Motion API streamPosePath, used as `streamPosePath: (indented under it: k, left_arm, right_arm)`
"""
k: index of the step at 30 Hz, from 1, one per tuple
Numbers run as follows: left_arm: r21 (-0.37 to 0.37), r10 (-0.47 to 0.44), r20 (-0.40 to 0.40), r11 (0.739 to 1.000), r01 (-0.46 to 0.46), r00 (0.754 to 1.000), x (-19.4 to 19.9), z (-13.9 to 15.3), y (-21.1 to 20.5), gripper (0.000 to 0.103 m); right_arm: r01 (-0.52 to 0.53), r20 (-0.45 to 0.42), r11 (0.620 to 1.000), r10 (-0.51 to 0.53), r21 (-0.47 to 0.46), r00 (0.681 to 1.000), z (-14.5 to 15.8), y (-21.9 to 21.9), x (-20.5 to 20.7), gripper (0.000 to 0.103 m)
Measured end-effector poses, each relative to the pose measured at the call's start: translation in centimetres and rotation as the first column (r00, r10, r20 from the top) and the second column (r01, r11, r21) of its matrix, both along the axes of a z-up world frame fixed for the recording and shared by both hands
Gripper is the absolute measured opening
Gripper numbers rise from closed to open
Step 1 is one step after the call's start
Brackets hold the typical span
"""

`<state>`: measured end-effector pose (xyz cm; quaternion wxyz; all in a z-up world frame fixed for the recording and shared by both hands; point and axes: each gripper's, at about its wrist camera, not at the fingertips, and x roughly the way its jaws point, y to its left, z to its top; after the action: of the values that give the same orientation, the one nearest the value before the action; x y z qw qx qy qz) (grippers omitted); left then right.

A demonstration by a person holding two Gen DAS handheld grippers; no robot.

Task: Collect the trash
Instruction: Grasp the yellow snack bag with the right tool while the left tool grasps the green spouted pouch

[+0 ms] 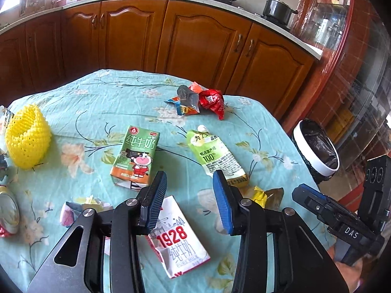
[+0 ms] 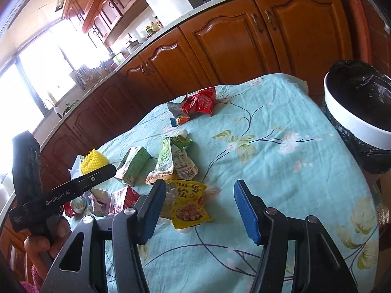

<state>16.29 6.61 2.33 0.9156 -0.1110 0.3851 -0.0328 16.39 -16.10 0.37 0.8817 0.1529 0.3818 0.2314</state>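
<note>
Several pieces: I count flattened milk cartons, pouches and wrappers scattered over the flowered surface (image 1: 80, 97), none collected yet.
Left gripper (image 1: 189, 196): I see its jaws standing open with nothing between the pads, hovering over the white 1928 carton (image 1: 182, 241).
Right gripper (image 2: 198, 210): my other jaws are open too and empty, with the yellow snack wrapper (image 2: 188, 202) lying under and just ahead of them.
Bin (image 1: 317, 146): black-lined with a white rim, standing just off the surface's edge on my right.
Other trash: green milk carton (image 1: 135, 156), green juice pouch (image 1: 217, 156), red wrapper (image 1: 210, 100) at the far side, yellow foam net (image 1: 27, 136) at the left.
Handling, carton: I judge it light, crushed flat and fairly stiff, so I would pinch a raised edge or corner.
Handling, wrapper: thin, crinkly film, probably slick; I would take it at a puffed fold, not the flat middle.
Risk: flat pieces may slide on the cloth, or I may catch the cloth with them.
</note>
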Motion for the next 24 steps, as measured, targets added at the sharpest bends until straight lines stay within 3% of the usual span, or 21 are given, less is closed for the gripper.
streamPosePath:
  k: [12, 13, 16, 17, 24]
  left_arm:
    - [-0.027, -0.051, -0.042, 0.998, 0.050, 0.998, 1.5, -0.8, -1.1, 0.040]
    - [-0.031, -0.057, -0.045, 0.998, 0.056, 0.997, 1.8, -0.8, -1.3, 0.040]
    - [-0.030, -0.074, -0.053, 0.997, 0.073, 0.996, 2.8, -0.8, -2.2, 0.040]
    - [-0.029, -0.082, -0.056, 0.996, 0.081, 0.995, 3.2, -0.9, -2.6, 0.040]
    - [-0.002, -0.107, -0.107, 0.994, 0.107, 0.989, 7.1, -2.0, -5.5, 0.040]
  right_arm:
    - [-0.058, -0.049, 0.995, 0.055, -0.078, 0.997, -2.1, 3.2, 1.3, 0.061]
    - [-0.061, -0.051, 0.994, 0.057, -0.088, 0.997, -2.4, 3.3, 1.4, 0.055]
    - [-0.073, -0.070, 0.992, 0.066, -0.101, 0.995, -3.1, 3.6, 1.8, 0.016]
    - [-0.071, -0.071, 0.992, 0.064, -0.101, 0.995, -3.2, 3.5, 1.8, 0.011]
    - [-0.010, -0.026, 0.995, 0.008, -0.102, 1.000, -2.1, 1.0, 1.7, 0.005]
